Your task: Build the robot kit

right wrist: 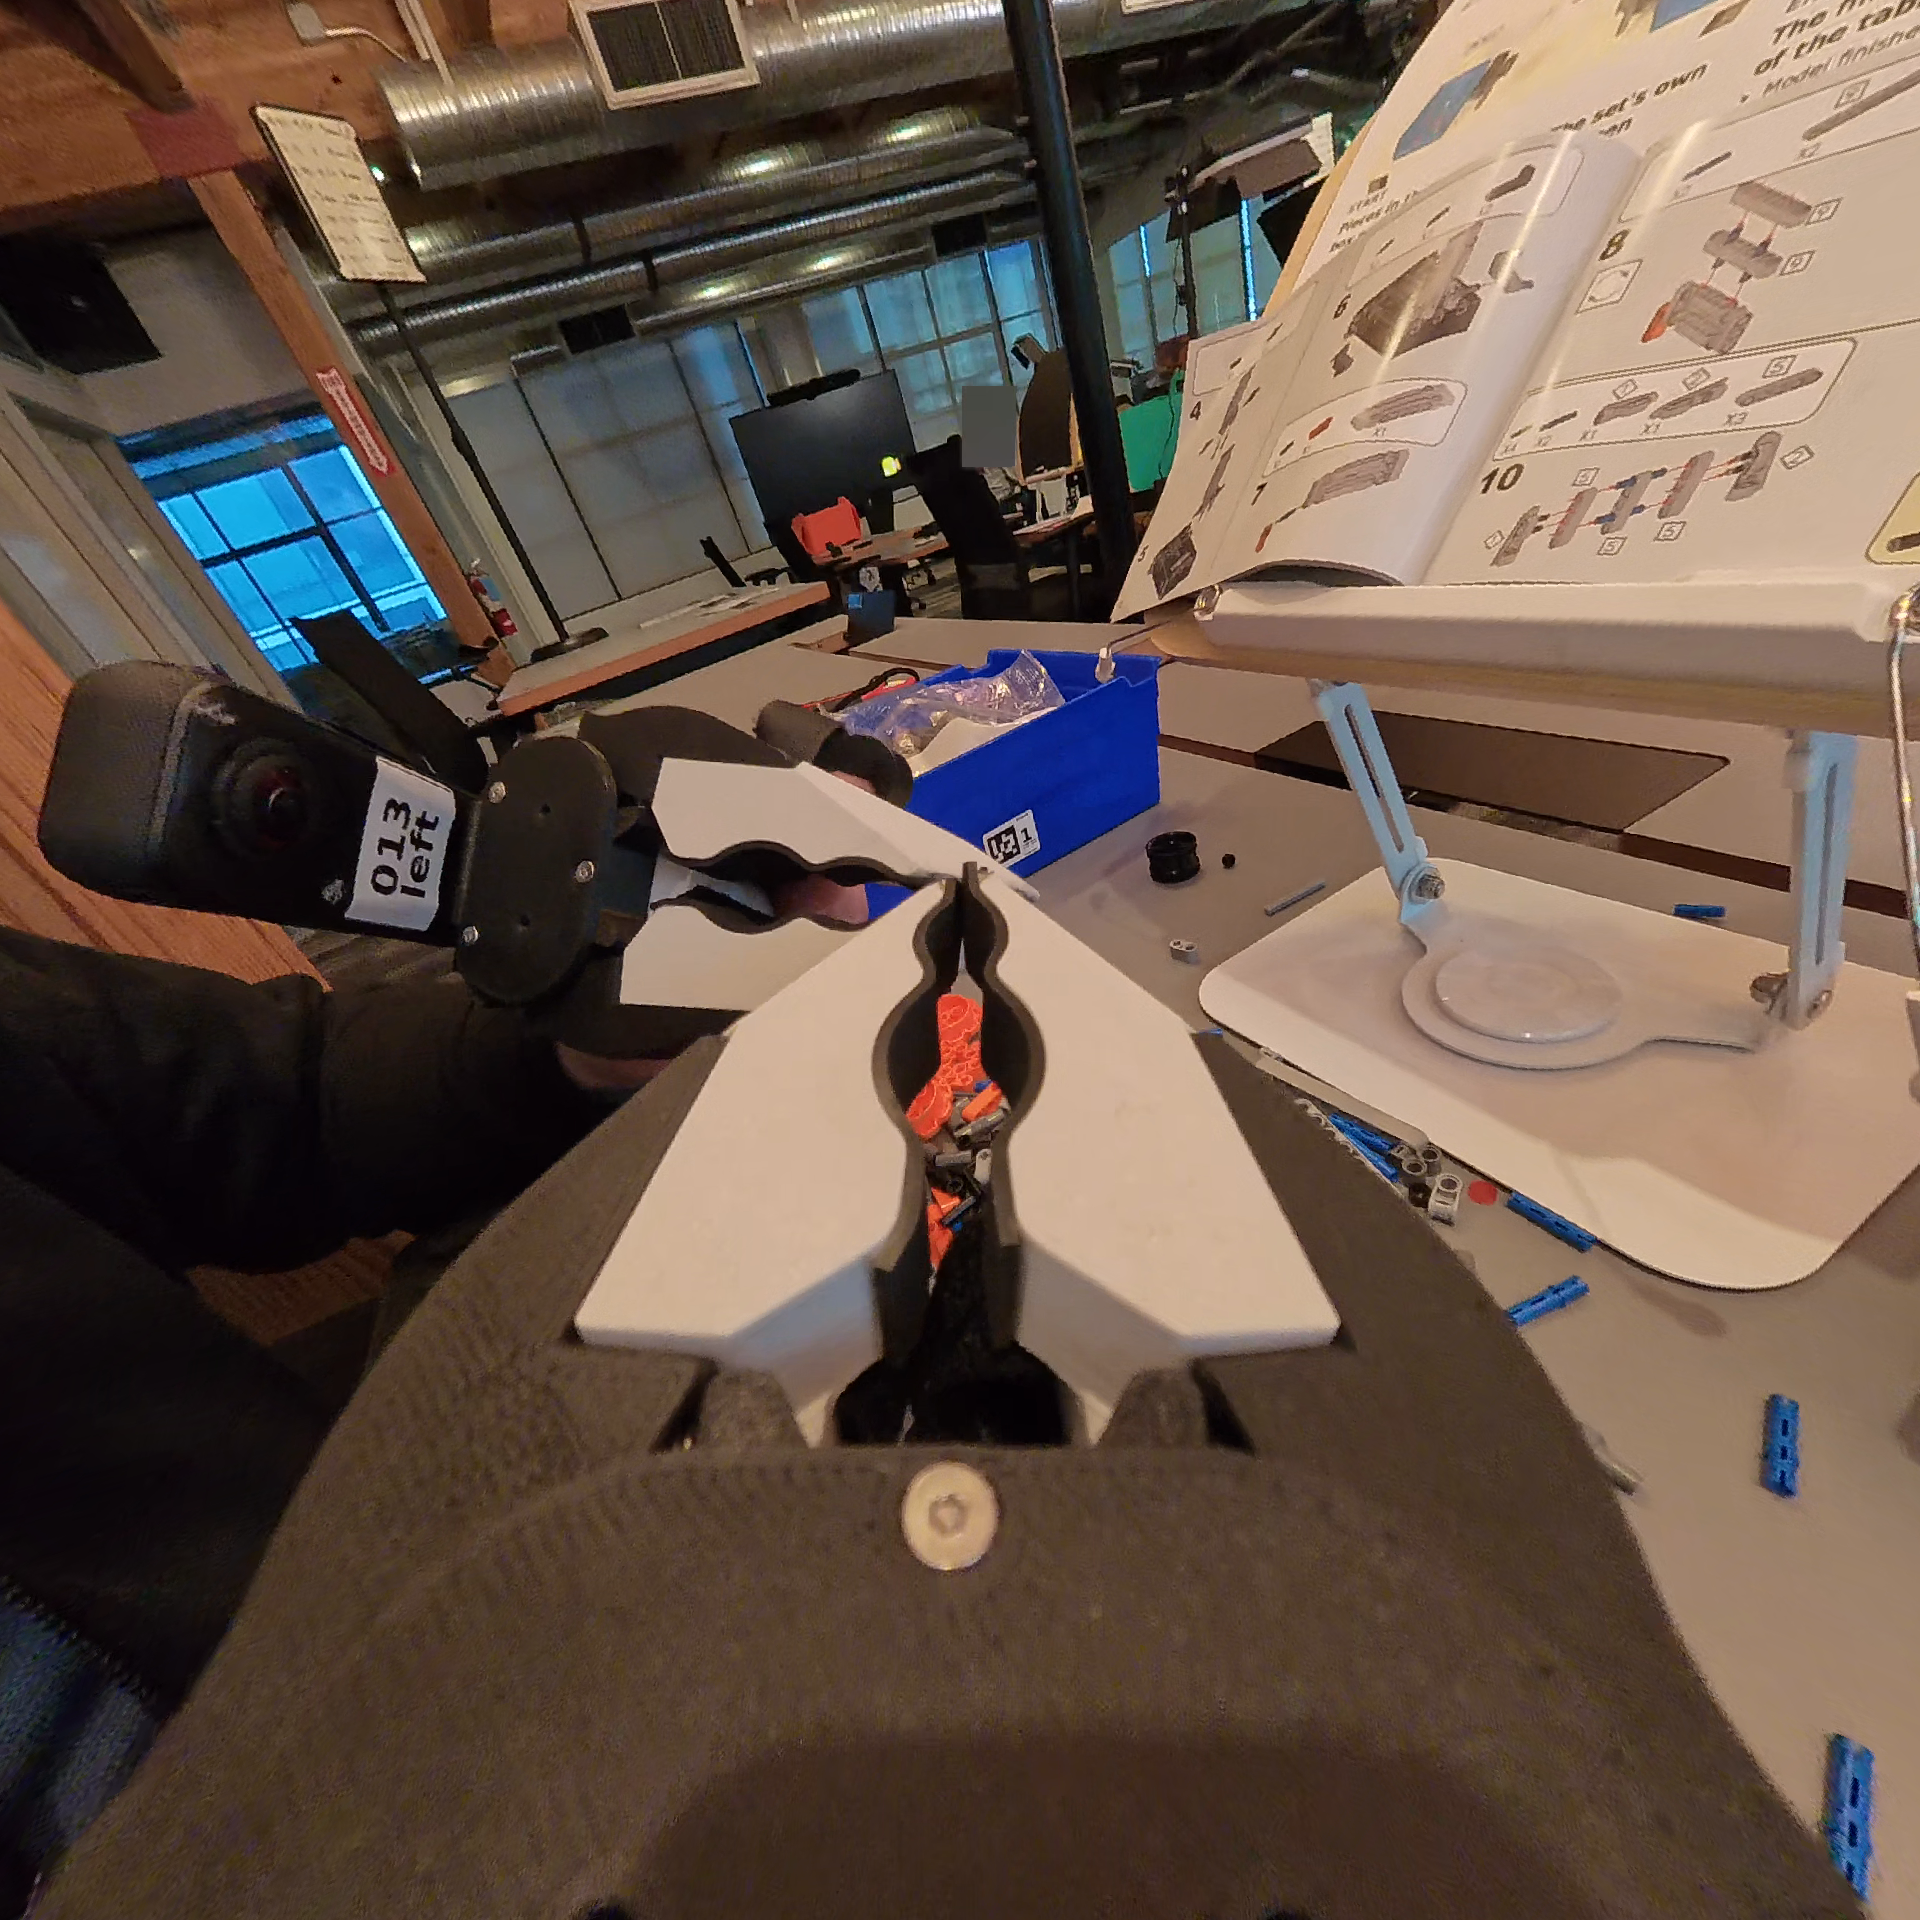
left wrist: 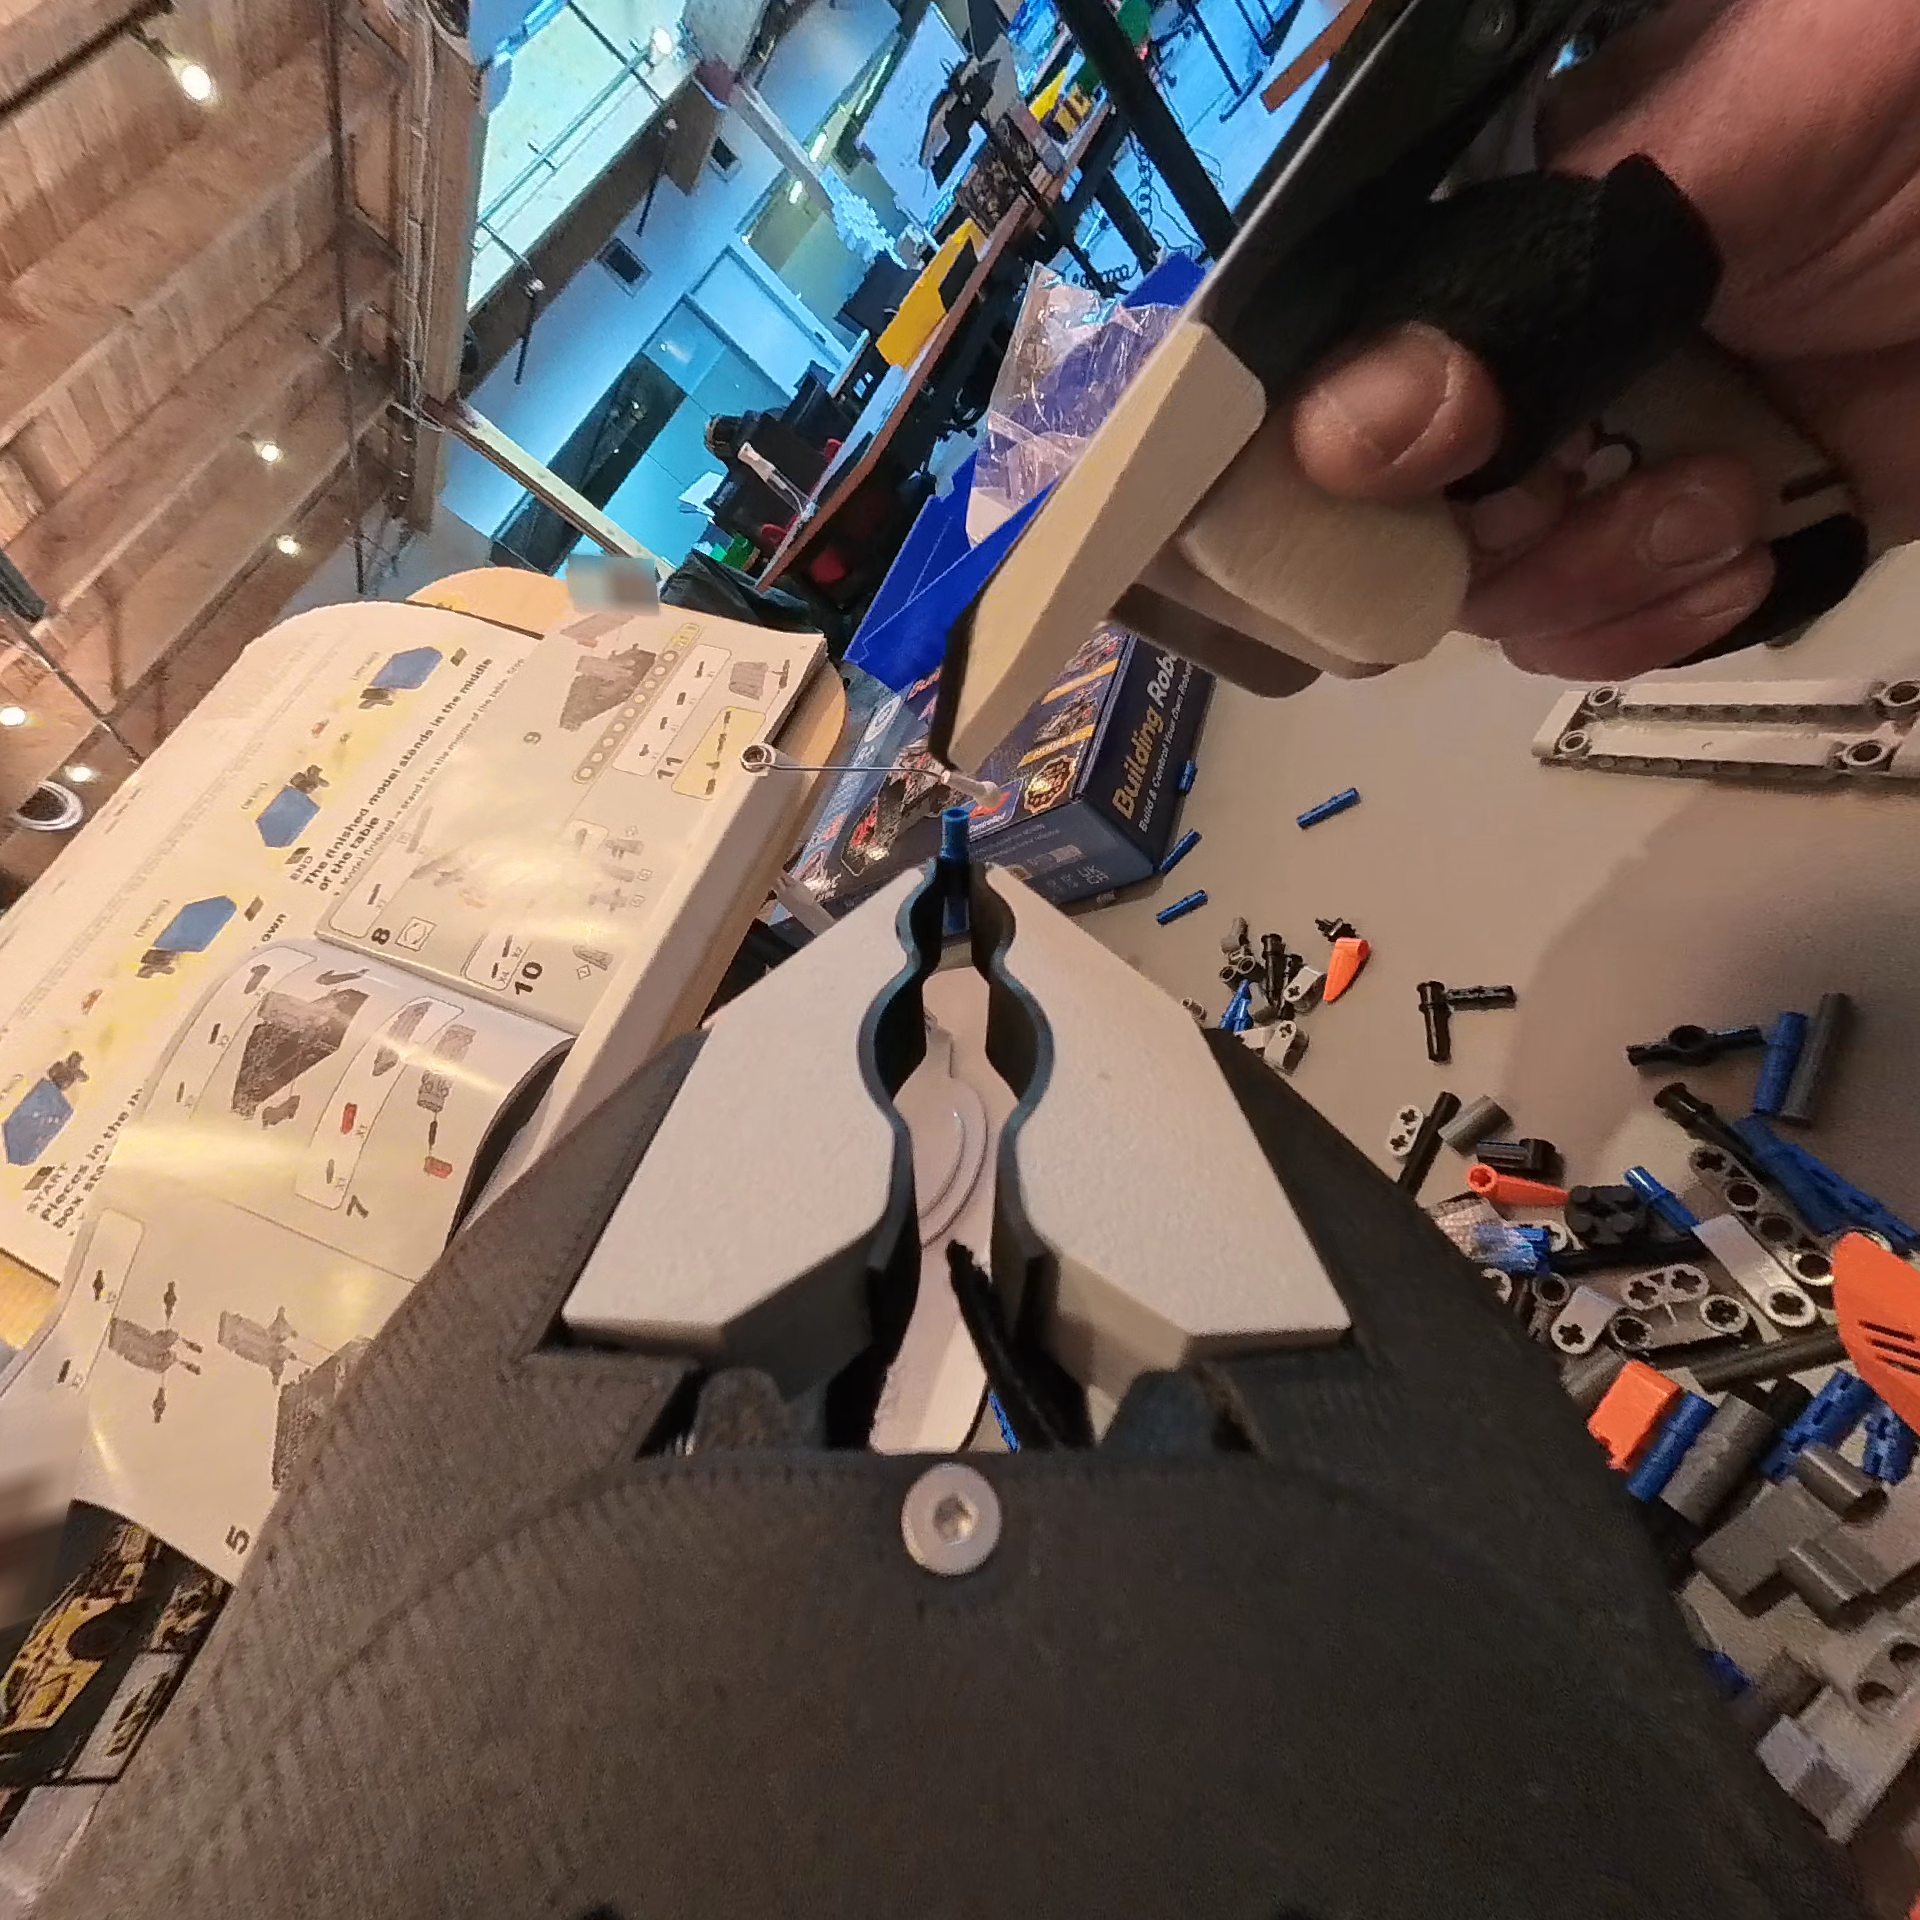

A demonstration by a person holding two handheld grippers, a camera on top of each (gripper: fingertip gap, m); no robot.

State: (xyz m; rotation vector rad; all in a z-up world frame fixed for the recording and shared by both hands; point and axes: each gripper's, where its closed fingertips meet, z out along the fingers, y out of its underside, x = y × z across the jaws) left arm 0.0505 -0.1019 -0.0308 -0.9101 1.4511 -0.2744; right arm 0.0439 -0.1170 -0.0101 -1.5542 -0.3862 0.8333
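My left gripper (left wrist: 954,902) is clenched on a small blue pin (left wrist: 952,854), pinched right at the fingertips so that most of its length sticks out past them, free for something to meet it. I hold it raised off the table, in front of the instruction booklet (left wrist: 436,852) propped on its white stand (right wrist: 1558,1132), which keeps the pages tilted toward me. My right gripper (right wrist: 966,902) hangs just above the pin, tips angled down at it; its fingers are pressed together with only a sliver of something thin and dark showing at the tip, and I cannot tell whether they grip a part. The two grippers meet nearly tip to tip. On the grey table (left wrist: 1455,790), at my right, lies a loose heap of building pieces (left wrist: 1704,1309), black, grey, blue and orange, with more blue pins scattered apart from it and a long grey beam (left wrist: 1725,727) set aside. A dark blue kit box (left wrist: 1081,790) stands beyond the pin, and a blue bin (right wrist: 1049,769) of clear bags sits farther back.
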